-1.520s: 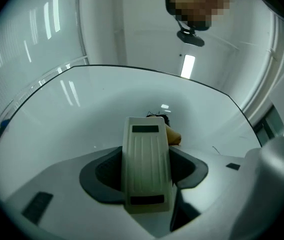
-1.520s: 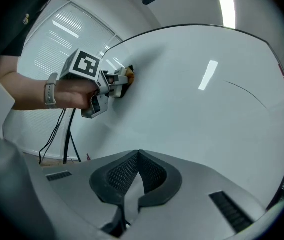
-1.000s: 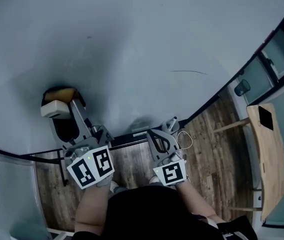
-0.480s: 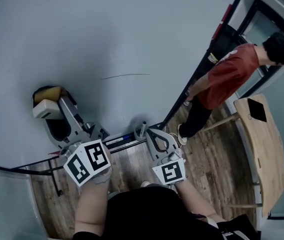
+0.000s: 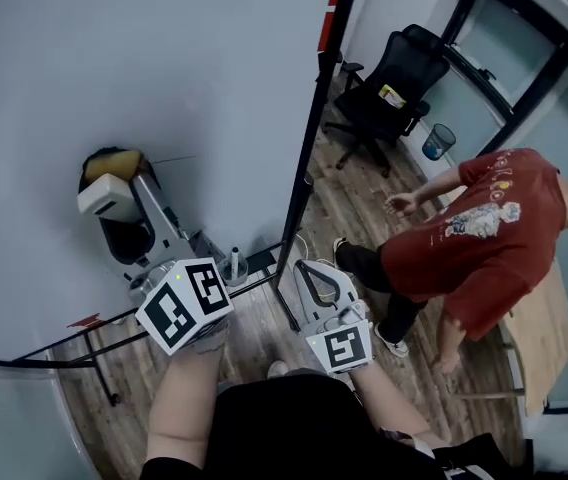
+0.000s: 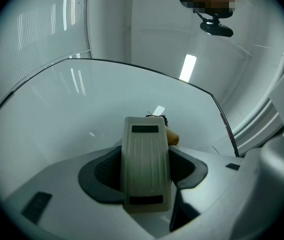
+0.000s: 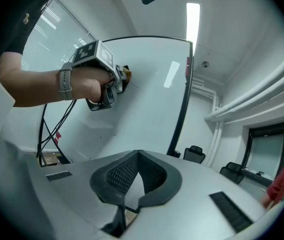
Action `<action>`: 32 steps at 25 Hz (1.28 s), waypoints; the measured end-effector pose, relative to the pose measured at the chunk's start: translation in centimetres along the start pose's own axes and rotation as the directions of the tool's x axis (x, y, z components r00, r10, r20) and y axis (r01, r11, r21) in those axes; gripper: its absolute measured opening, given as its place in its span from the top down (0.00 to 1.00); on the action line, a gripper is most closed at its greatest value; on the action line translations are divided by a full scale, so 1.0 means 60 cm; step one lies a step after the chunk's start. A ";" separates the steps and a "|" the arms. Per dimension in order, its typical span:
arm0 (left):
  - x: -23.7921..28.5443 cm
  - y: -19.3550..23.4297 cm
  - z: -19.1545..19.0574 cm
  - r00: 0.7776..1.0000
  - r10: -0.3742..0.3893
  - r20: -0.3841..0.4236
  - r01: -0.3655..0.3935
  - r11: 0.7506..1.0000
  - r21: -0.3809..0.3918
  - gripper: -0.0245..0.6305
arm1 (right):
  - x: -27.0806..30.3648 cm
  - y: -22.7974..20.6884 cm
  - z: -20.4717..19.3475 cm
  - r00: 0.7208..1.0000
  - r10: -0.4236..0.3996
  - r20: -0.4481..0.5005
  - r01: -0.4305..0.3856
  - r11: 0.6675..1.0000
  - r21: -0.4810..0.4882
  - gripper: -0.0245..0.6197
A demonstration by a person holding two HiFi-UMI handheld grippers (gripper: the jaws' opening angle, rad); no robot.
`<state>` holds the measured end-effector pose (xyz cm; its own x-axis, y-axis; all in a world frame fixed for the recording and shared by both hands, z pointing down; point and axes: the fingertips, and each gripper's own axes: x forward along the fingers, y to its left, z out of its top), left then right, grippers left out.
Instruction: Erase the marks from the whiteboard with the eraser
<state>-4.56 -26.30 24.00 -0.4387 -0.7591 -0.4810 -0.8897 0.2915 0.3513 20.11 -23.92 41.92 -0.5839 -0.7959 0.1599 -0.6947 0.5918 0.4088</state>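
The thin dark line (image 5: 174, 158) is now lying just beside the cream ribbed plastic eraser (image 6: 143, 139), closer than a moment ago; the fingers of the left gripper (image 6: 144, 159) are clenching it against the large pale whiteboard's (image 5: 164, 48) lower part; the right gripper's (image 7: 137, 176) fingers are hanging pressed together, empty, near the whiteboard's lower right corner.

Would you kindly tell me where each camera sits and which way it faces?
Head view: on the person's head, looking steeply down at the whiteboard and floor; both forearms, left gripper and right gripper show.
Left gripper view: rides the left gripper, facing the whiteboard; its jaws clamp the eraser.
Right gripper view: rides the right gripper, facing the whiteboard; shut empty jaws, the person's left hand.
Shared: head and right gripper views both show the left gripper.
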 end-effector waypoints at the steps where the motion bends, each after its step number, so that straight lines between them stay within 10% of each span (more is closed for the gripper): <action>1: 0.000 -0.016 -0.007 1.000 -0.012 -0.006 0.012 1.000 0.001 0.57 | -0.007 -0.009 -0.007 1.000 -0.012 -0.005 0.012 1.000 0.004 0.92; 14: -0.037 -0.219 -0.110 0.943 -0.267 -0.198 0.271 0.963 -0.007 0.57 | -0.092 -0.096 -0.065 0.988 -0.141 -0.063 0.144 0.988 0.055 0.92; 21: -0.039 -0.189 -0.098 0.901 -0.333 -0.279 0.325 0.943 -0.078 0.57 | -0.077 -0.053 -0.039 0.991 -0.128 -0.050 0.131 0.990 0.055 0.92; 32: -0.013 -0.021 -0.015 0.929 -0.229 -0.290 0.215 0.973 -0.080 0.57 | -0.027 0.066 0.047 1.000 -0.026 0.006 0.026 0.999 0.032 0.92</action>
<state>-2.95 -26.58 24.63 -0.1673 -0.9410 -0.2943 -0.9501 0.0741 0.3031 17.12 -19.90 40.77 -0.5683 -0.8102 0.1436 -0.7225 0.5748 0.3841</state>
